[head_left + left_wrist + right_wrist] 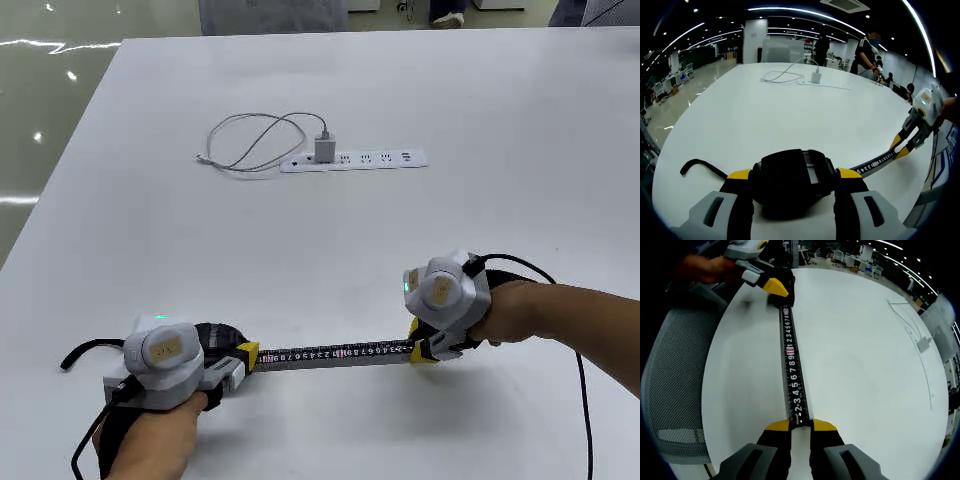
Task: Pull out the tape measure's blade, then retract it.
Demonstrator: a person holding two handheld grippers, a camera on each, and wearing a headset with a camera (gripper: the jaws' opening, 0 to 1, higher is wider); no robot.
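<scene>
On the table (pixel 300 250), left gripper (pixel 240 362) clamps tape measure (pixel 792 180), right gripper (pixel 801 425) pinches blade (pixel 791 370).

My head view is bright and evenly lit from overhead. The white table (pixel 400 90) is close to washed out, with just a soft, pale shadow beside the right hand-held gripper (pixel 422 350). The glossy floor (pixel 40 90) carries hard glare streaks. Both gripper views bow strongly toward the edges: the ceiling light strips (pixel 785 8) curve into arcs, and the hall behind is dim. The centre of each view reads fairly sharp.
</scene>
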